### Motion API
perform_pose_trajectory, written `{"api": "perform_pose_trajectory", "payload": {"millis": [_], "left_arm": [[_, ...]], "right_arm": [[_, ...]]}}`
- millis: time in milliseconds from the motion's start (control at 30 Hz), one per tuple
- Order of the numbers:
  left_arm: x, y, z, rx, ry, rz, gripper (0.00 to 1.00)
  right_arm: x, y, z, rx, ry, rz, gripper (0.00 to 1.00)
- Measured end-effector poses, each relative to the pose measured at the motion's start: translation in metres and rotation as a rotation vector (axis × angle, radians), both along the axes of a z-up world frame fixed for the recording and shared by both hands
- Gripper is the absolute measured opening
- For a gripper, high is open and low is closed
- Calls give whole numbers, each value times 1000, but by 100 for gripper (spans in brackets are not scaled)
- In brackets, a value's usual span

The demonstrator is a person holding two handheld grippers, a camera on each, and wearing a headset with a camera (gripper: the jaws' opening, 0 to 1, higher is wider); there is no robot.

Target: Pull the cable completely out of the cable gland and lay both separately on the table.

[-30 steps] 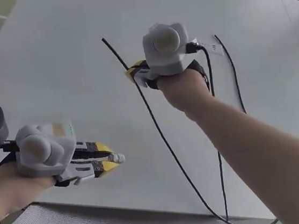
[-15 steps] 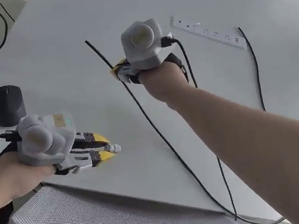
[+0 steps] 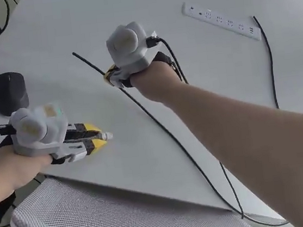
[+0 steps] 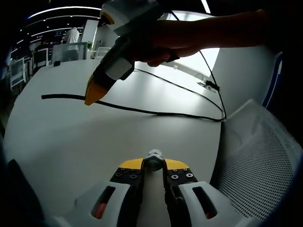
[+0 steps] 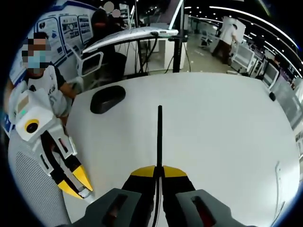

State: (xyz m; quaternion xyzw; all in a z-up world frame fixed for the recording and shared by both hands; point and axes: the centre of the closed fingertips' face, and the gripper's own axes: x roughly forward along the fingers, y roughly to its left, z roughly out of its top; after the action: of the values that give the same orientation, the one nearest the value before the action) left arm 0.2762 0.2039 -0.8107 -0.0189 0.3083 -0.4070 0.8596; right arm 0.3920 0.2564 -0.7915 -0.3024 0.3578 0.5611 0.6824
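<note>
My headset camera looks steeply down on the white table [image 3: 65, 25] from over my arms. The left gripper [image 3: 104, 136] view skims low across it, past the cable gland [image 4: 153, 160] (right at its tips), toward the right gripper [image 3: 109, 79]. The right gripper view sights along the cable [image 3: 158, 125] toward the mouse [image 3: 10, 92]. All three share that cable.

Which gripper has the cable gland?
The left gripper, nearer the table edge: the cable gland sits between its jaws, while the right gripper pinches the black cable.
</note>
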Motion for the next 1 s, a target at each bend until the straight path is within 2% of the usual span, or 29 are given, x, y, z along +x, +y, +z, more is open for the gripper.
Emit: {"api": "perform_pose_trajectory", "payload": {"millis": [67,133,167,333,567,767,1000], "left_arm": [[1,1,-2,2,3,10,16],[3,3,-2,0,0,22,16],[4,3,-2,-6,4,27,16],[5,3,-4,-6,2,23,16],[5,4,-4,-4,-2,28,16],[4,4,-5,34,-27,15,16],[4,4,-5,49,-37,7,16]], "right_arm": [[-2,2,-3,-7,-7,19,0],[-7,4,-6,-10,19,33,0],[-8,3,-9,-29,-1,54,0],[-13,2,-19,-72,-10,95,0],[-14,3,-25,-89,-9,115,0],[-15,3,-27,-91,-3,113,0],[-19,3,-31,-101,-9,134,0]]}}
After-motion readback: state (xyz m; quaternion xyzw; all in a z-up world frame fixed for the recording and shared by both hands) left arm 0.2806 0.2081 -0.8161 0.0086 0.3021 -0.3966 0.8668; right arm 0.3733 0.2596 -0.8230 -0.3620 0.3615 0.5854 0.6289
